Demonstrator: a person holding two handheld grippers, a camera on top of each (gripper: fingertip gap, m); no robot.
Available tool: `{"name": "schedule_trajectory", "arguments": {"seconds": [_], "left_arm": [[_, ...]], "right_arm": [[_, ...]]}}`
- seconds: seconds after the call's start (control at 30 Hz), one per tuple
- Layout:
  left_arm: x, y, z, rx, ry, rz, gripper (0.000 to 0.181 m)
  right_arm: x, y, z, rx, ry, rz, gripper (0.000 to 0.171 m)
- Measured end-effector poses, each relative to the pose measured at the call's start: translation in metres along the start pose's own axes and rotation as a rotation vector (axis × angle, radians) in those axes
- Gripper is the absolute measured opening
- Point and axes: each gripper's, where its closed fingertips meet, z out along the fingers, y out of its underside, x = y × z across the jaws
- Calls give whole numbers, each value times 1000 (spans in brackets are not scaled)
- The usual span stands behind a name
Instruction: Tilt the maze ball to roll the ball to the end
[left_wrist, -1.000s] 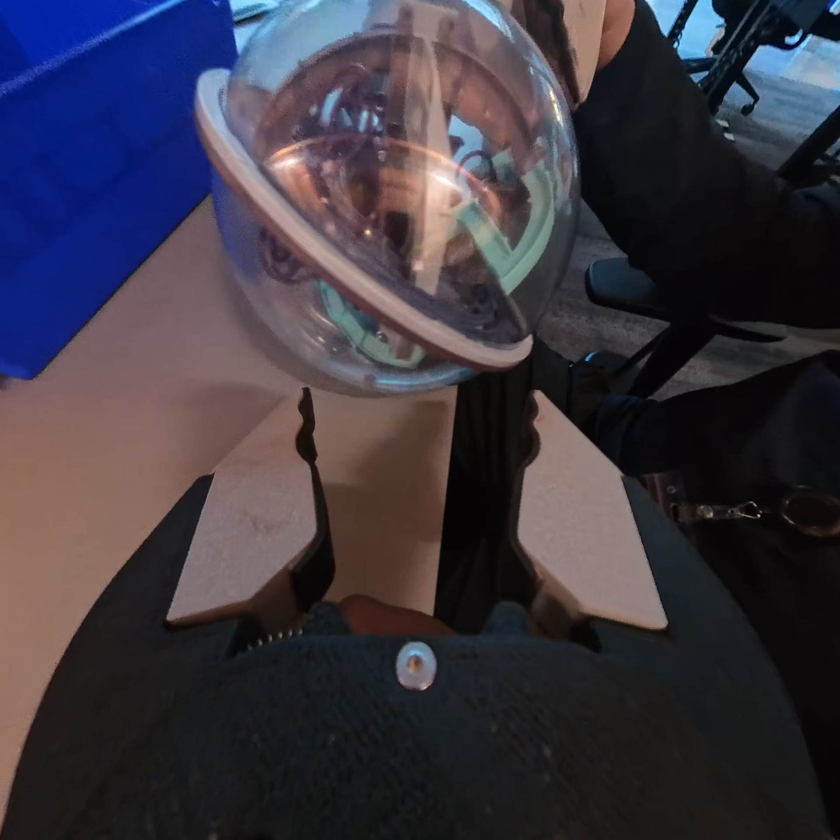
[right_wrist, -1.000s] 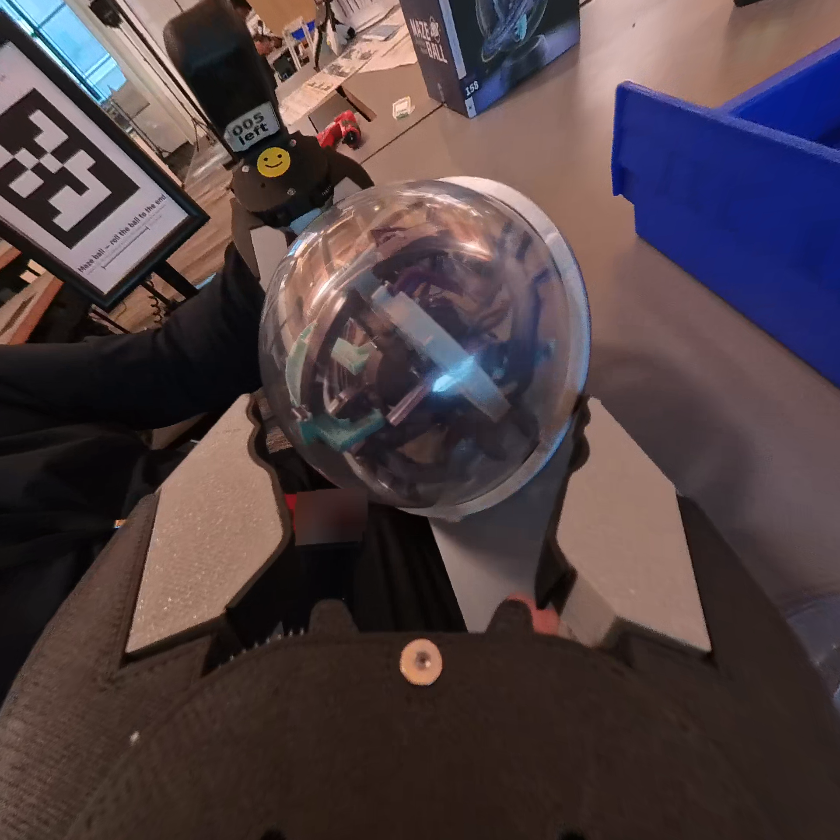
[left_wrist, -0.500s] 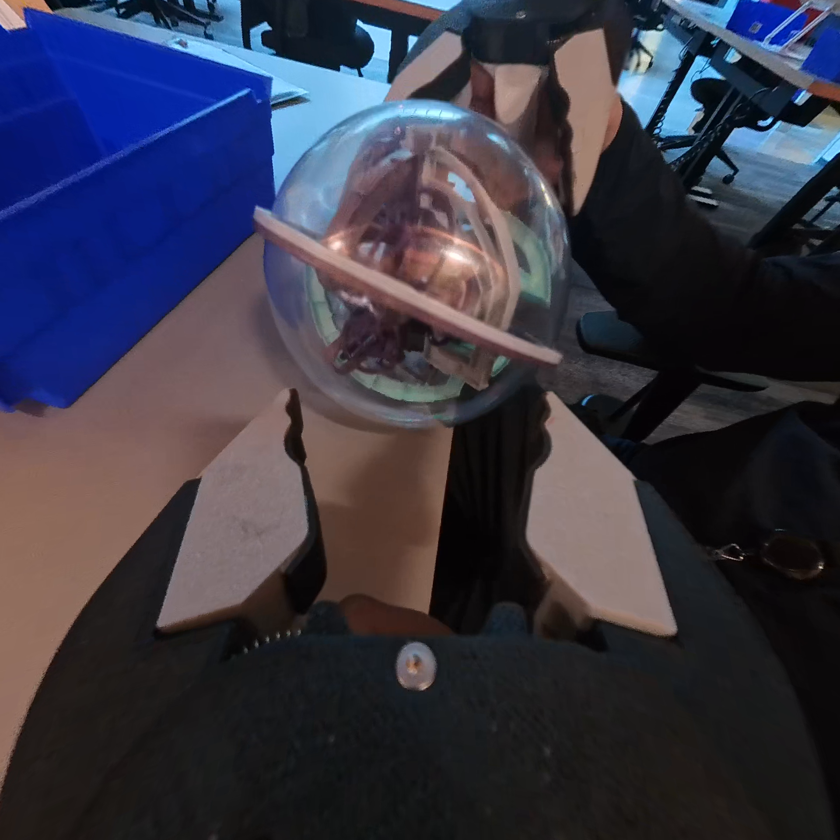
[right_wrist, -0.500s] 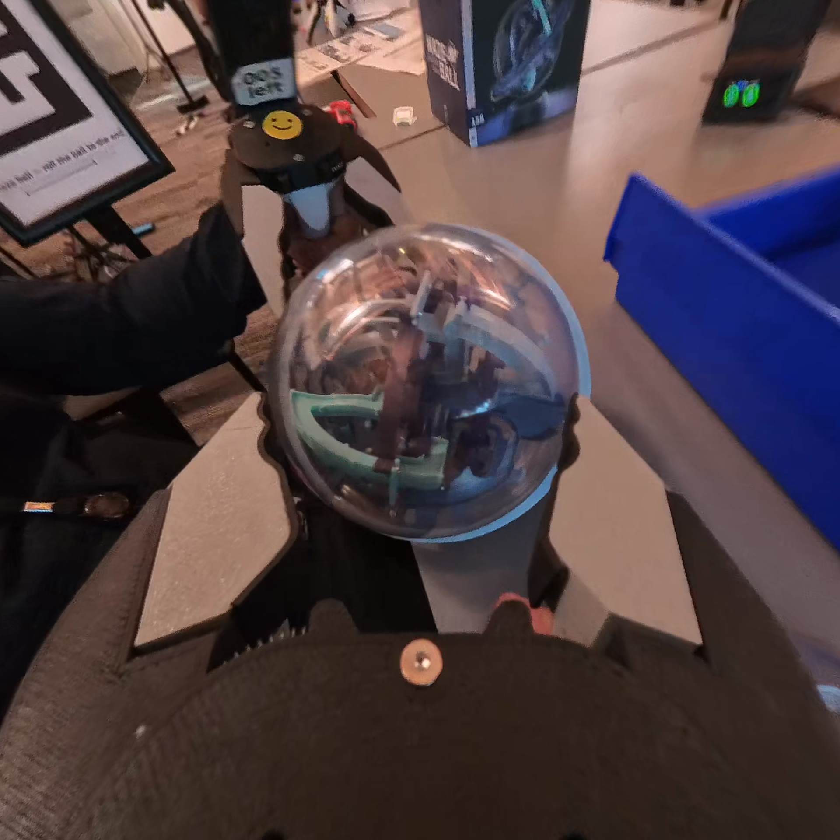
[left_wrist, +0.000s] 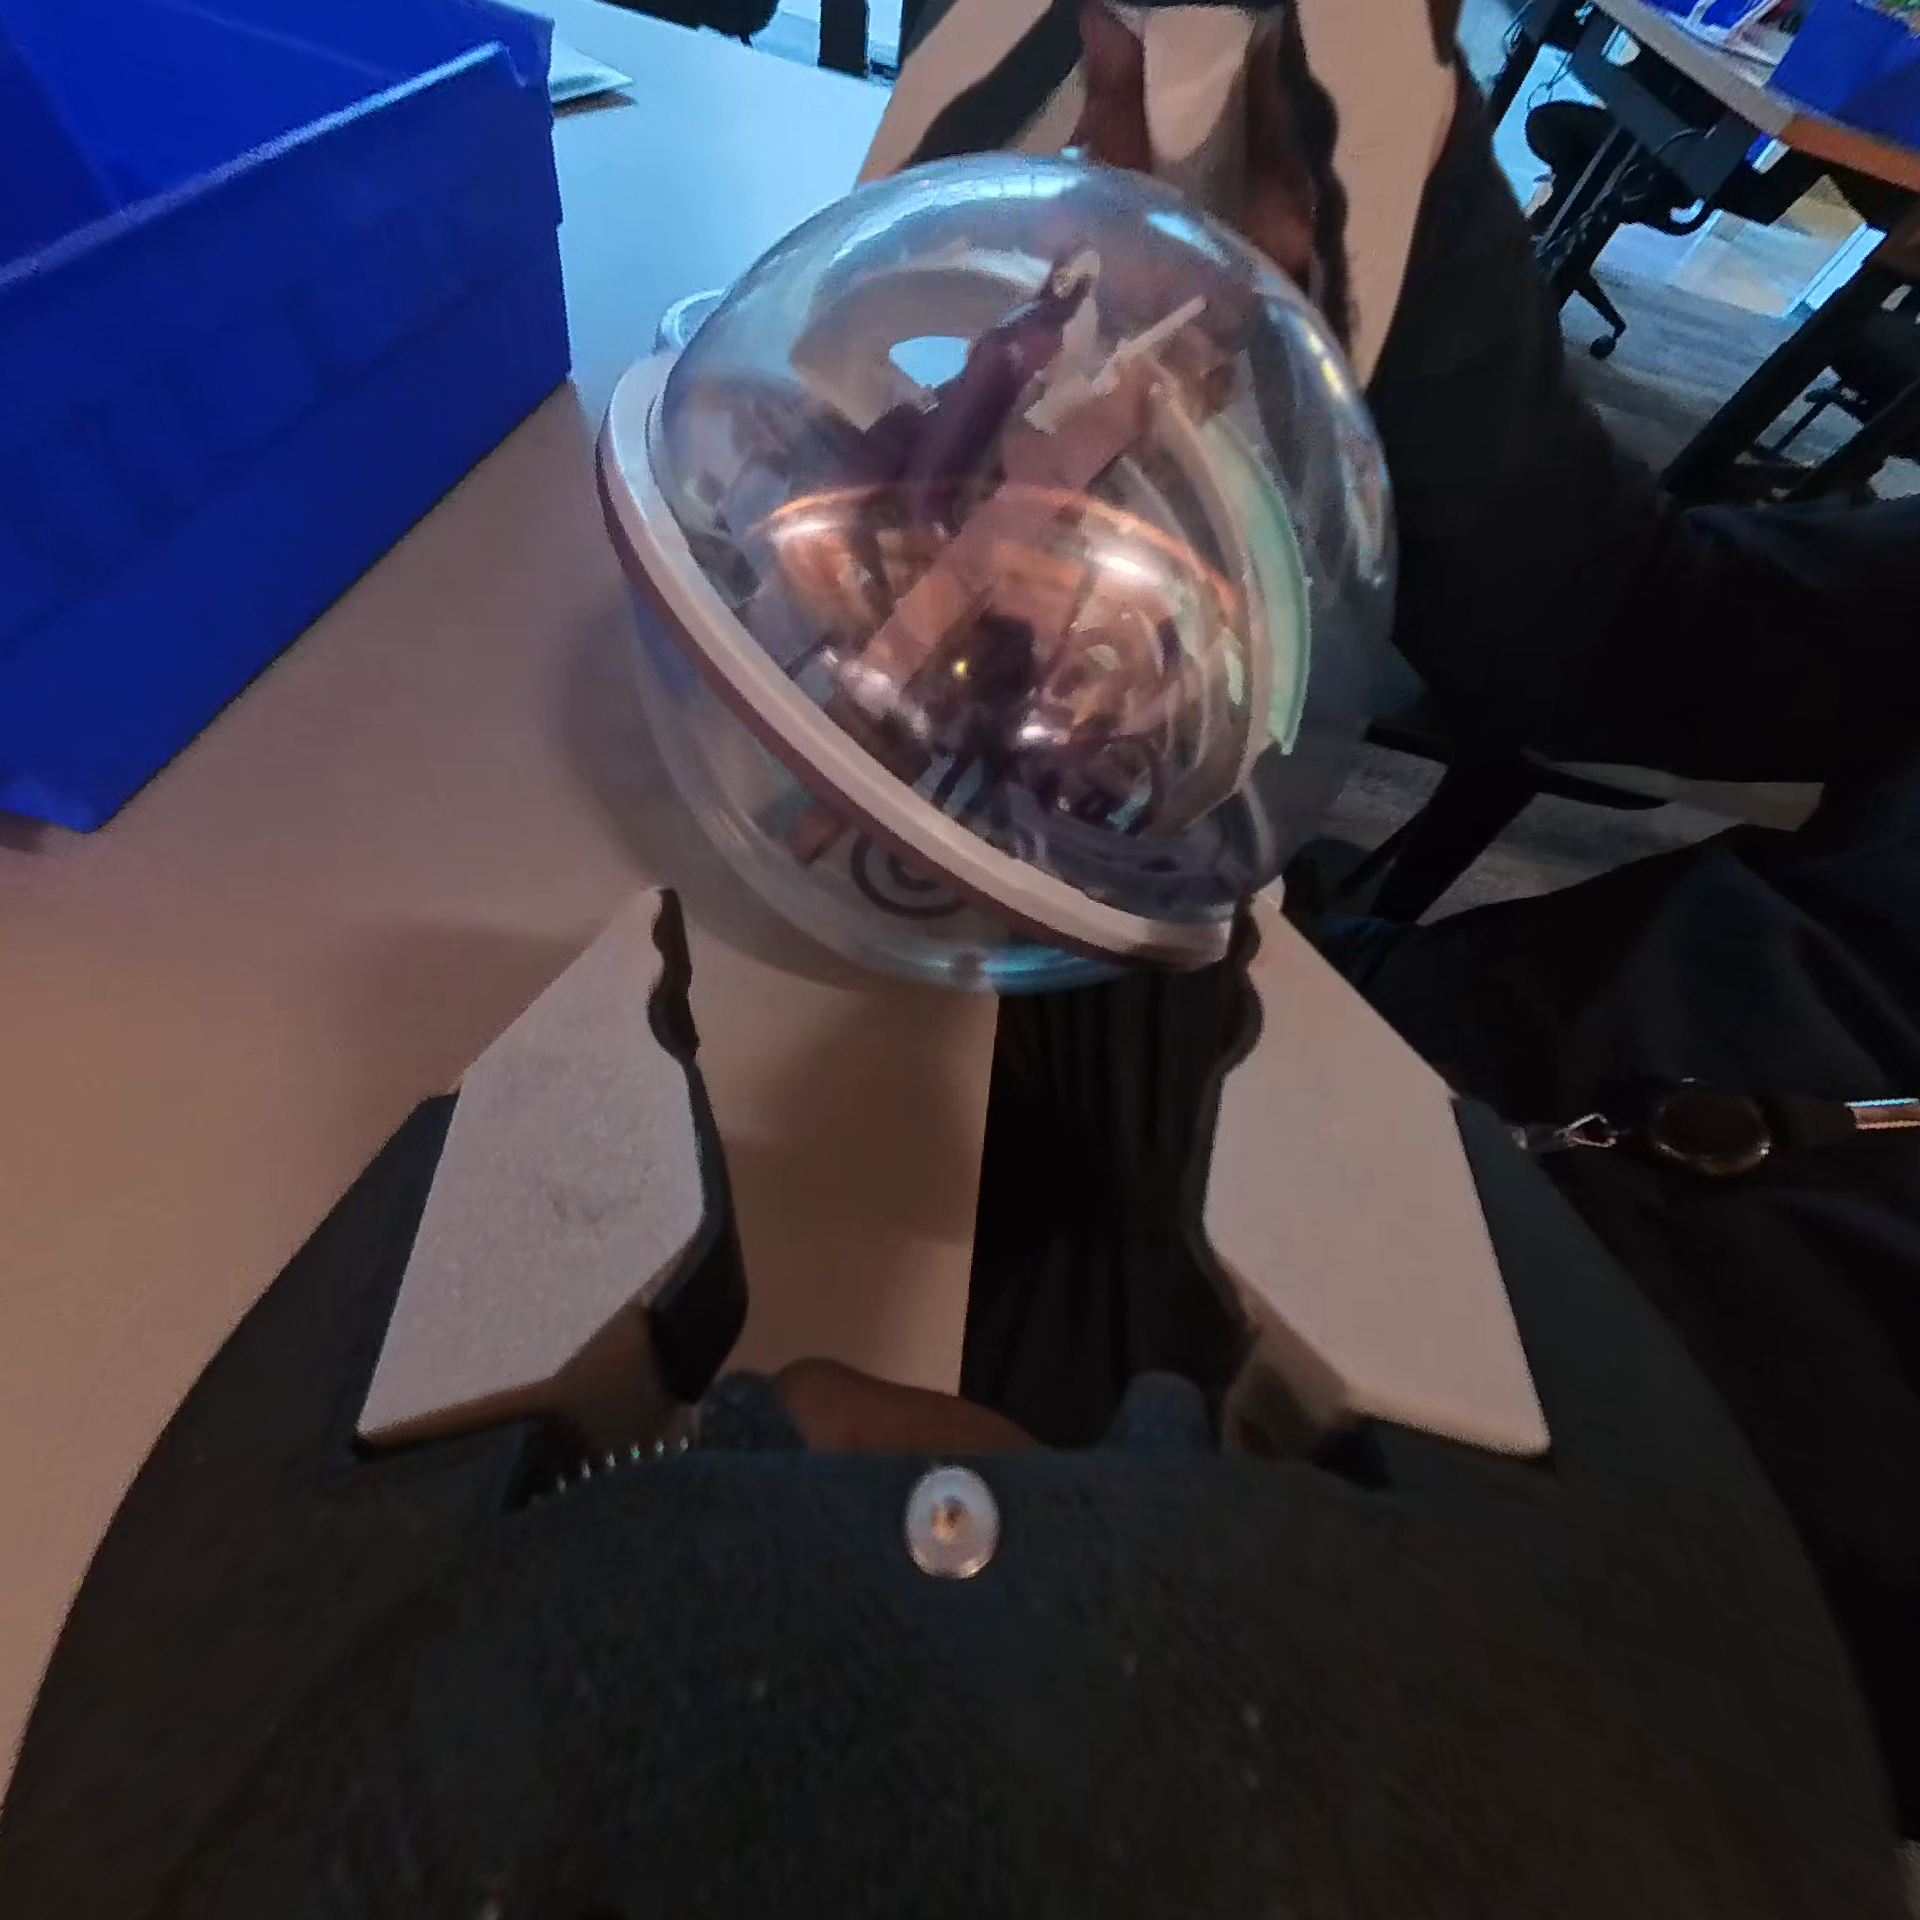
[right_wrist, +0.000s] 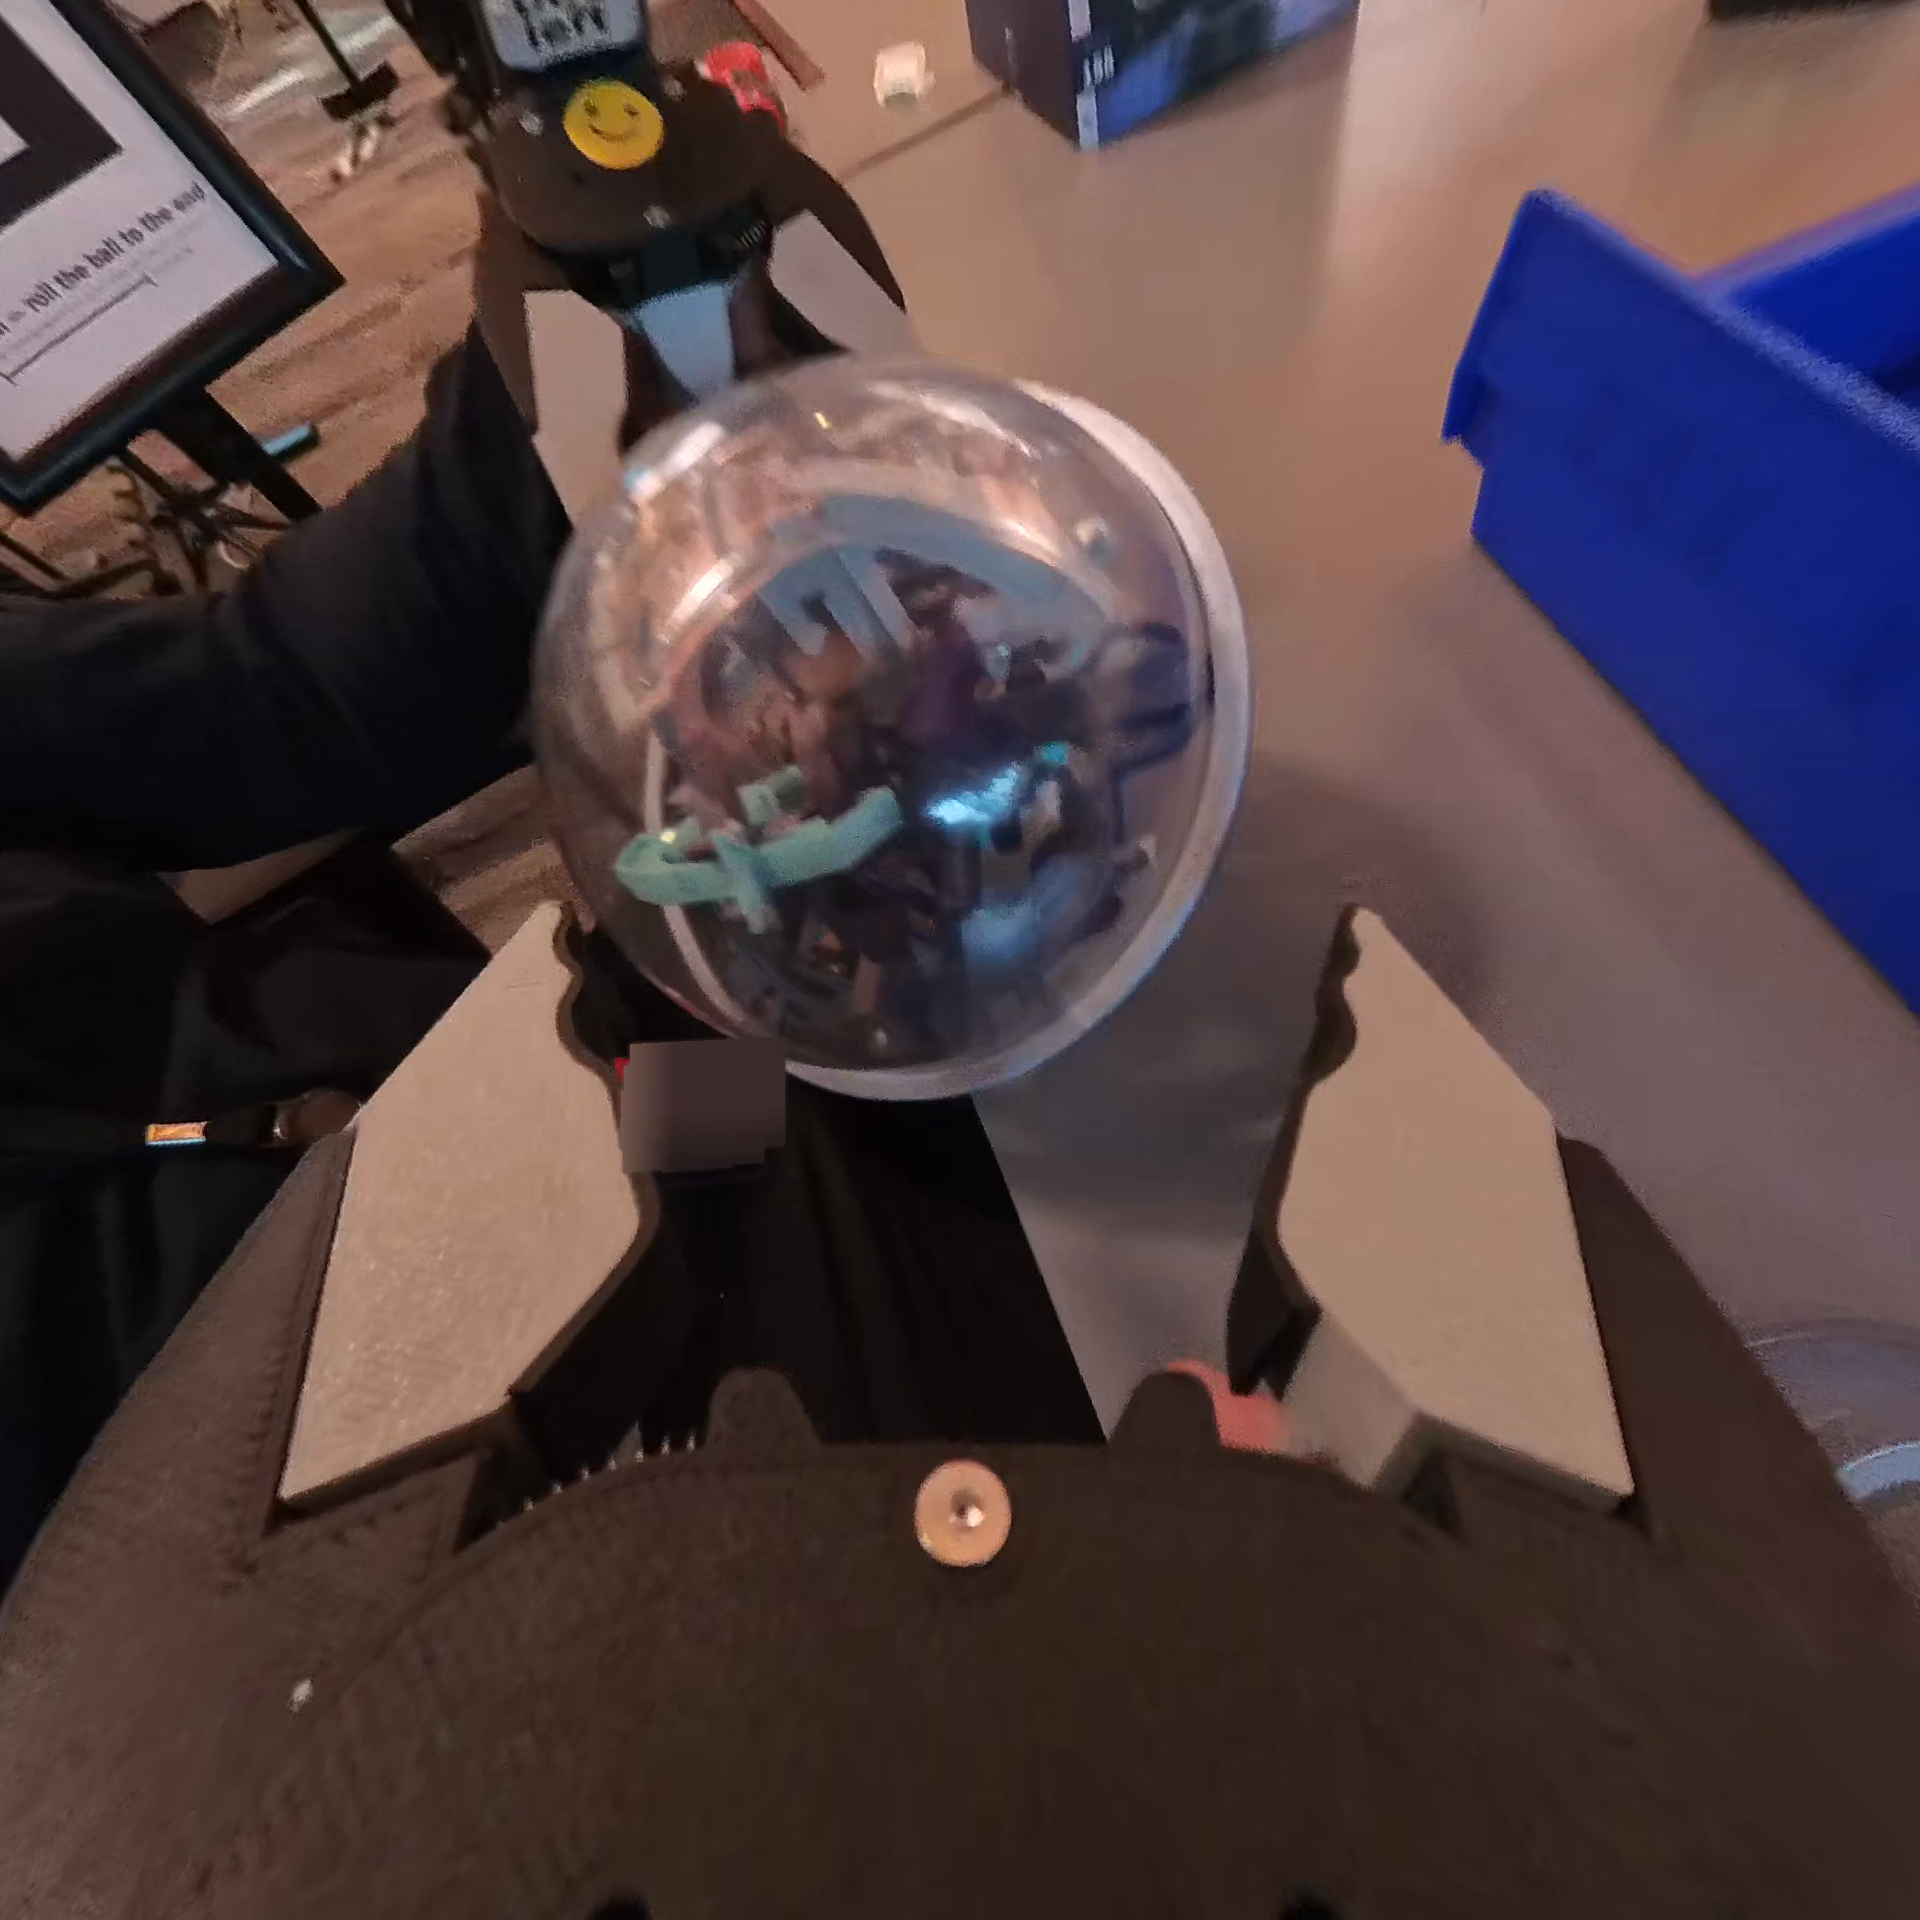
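Enclosing purple and teal tracks, maze ball hangs beside blue bin.

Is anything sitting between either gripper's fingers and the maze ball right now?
Nothing visible does. The maze ball sits right at the tips of the left gripper, and in the right wrist view it sits at the tips of the right gripper, both spread wide. The blue bin stands off to the side on the table.
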Motion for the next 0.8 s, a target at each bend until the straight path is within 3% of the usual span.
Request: {"name": "schedule_trajectory", "arguments": {"seconds": [0.17,0.47,0.8], "left_arm": [[-1,6,2,-21,8,-15,103],[8,13,15,-82,25,20,104],[-6,14,24,-119,-118,204,106]], "right_arm": [[7,19,16,-62,-66,99,142],[-13,14,36,-22,-238,110,133],[-6,8,37,-20,-76,-105,135]]}}
